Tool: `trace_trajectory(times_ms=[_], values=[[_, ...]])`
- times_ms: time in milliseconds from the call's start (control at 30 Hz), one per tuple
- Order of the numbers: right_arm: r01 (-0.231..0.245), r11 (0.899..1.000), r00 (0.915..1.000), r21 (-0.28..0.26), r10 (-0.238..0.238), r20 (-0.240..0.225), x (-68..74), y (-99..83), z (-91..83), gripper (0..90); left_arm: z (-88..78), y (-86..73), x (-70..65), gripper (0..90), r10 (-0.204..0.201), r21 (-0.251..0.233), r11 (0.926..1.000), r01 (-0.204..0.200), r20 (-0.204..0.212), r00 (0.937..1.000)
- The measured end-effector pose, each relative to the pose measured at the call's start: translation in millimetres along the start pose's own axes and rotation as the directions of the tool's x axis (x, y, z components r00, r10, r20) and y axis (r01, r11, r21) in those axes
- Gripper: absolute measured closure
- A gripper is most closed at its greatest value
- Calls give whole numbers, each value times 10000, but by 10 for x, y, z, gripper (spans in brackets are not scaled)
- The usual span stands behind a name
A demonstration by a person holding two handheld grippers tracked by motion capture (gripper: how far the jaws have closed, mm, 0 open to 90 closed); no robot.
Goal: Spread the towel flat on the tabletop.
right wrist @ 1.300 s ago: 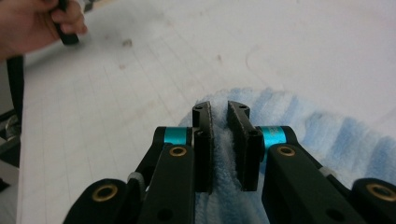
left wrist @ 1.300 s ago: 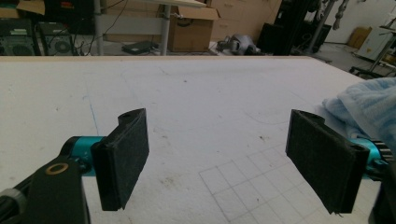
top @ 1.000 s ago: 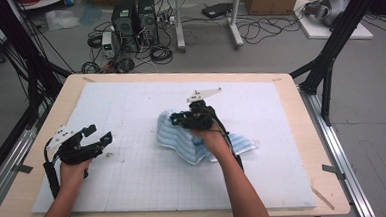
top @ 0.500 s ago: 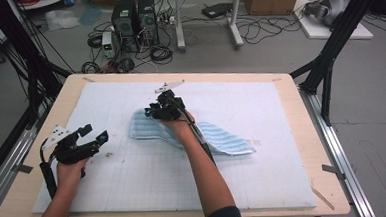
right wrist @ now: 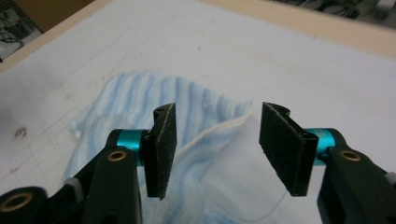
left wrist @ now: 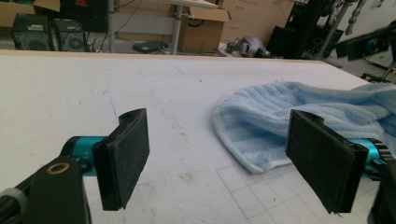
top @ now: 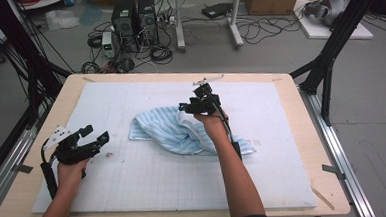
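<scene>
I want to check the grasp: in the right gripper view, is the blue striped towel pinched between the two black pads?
No, the right gripper stands open above the towel, with a clear gap between its pads.

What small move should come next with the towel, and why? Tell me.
Probably lower the right gripper onto the towel's white hem just beneath it and close. Its jaws have just been opening and stand apart with nothing between them, while the towel lies bunched and folded over on the mat. The left gripper waits open beside it.

A wooden table (top: 301, 108) carries a white gridded mat (top: 149, 181), with a striped blue towel (top: 164, 132) on it.
</scene>
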State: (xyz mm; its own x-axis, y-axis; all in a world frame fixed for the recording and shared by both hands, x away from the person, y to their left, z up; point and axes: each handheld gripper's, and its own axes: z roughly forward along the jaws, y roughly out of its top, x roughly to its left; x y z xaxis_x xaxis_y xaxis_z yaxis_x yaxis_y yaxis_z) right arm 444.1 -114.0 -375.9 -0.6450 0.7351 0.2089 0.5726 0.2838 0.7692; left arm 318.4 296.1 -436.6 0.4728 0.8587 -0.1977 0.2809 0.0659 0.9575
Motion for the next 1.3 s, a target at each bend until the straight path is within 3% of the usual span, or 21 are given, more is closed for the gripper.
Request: trace_trajectory(times_ms=[67, 200, 267, 300, 333, 400, 433, 500, 600, 633, 700, 767, 800, 867, 900, 933, 967, 1033, 1100, 1200, 1300], values=[[169, 9994, 9990, 302, -156, -425, 55, -38, 157, 414, 12, -5, -4, 223, 38, 66, 10000, -38, 28, 10000], [412, 9959, 9986, 806, -385, -357, 96, -8, 340, 390, 20, -8, -16, 224, 65, 72, 10000, -66, 55, 10000], [748, 9844, 9970, 1594, -766, 55, 93, -5, 587, 405, 20, -11, -14, 225, 84, 140, 9999, -84, 43, 10000], [748, 9844, 9970, 1594, -766, 55, 93, -5, 587, 405, 20, -11, -14, 225, 84, 140, 9999, -84, 43, 10000], [706, 9797, 9971, 1875, -744, 136, 79, -14, 650, 465, 21, -15, -15, 225, 80, 139, 9999, -81, 31, 10000], [783, 9586, 9962, 2738, -858, 156, 4, -38, 796, 701, 21, -17, -13, 225, 82, 157, 9998, -83, 28, 10000], [1238, 9506, 9899, 2845, -1381, 308, -36, -10, 804, 822, 18, -17, -10, 225, 73, 159, 9998, -73, 23, 10000], [1532, 9574, 9795, 2446, -1798, 904, -84, 50, 755, 833, 18, -21, -8, 226, 55, 140, 9999, -56, 20, 10000], [1401, 9805, 9704, 1379, -1636, 1776, -224, 149, 606, 834, 26, -27, -7, 227, 71, 220, 9997, -73, 51, 10000], [1401, 9805, 9704, 1379, -1636, 1776, -224, 149, 606, 834, 26, -27, -7, 227, 71, 220, 9997, -73, 51, 10000], [1216, 9914, 9579, 480, -1299, 2562, -375, 207, 461, 833, 34, -30, -15, 227, 69, 219, 9997, -70, 69, 10000], [1050, 9945, 9345, -2, -986, 3420, -468, 224, 357, 832, 35, -31, -16, 227, 70, 228, 9997, -72, 81, 9999], [1050, 9945, 9345, -2, -986, 3420, -468, 224, 357, 832, 37, -34, -20, 227, 48, 230, 9997, -50, 88, 10000], [767, 9968, 8960, -231, -587, 4401, -567, 213, 272, 826, 42, -36, -26, 227, 49, 238, 9997, -51, 109, 9999], [154, 9999, 8842, -64, -106, 4669, -689, 162, 227, 777, 43, -37, -28, 228, 48, 253, 9997, -51, 130, 9999], [154, 9999, 8842, -64, -106, 4669, -689, 162, 227, 777, 45, -38, -31, 228, 59, 281, 9996, -63, 142, 9999], [-247, 9997, 8936, -84, 258, 4481, -742, 129, 207, 712, 47, -39, -32, 229, 65, 292, 9995, -70, 166, 9998], [-592, 9976, 8996, -369, 694, 4312, -781, 76, 138, 628, 52, -41, -34, 229, 76, 301, 9995, -82, 207, 9998], [-597, 9974, 9074, -413, 715, 4141, -781, 73, 69, 561, 61, -45, -41, 229, 58, 364, 9993, -67, 255, 9997], [-772, 9937, 9340, -813, 1006, 3429, -740, 87, -91, 455, 84, -54, -63, 229, 104, 504, 9987, -125, 413, 9991], [-790, 9920, 9538, -984, 1039, 2819, -658, 84, -276, 425, 110, -63, -94, 229, 154, 641, 9978, -190, 554, 9983]])
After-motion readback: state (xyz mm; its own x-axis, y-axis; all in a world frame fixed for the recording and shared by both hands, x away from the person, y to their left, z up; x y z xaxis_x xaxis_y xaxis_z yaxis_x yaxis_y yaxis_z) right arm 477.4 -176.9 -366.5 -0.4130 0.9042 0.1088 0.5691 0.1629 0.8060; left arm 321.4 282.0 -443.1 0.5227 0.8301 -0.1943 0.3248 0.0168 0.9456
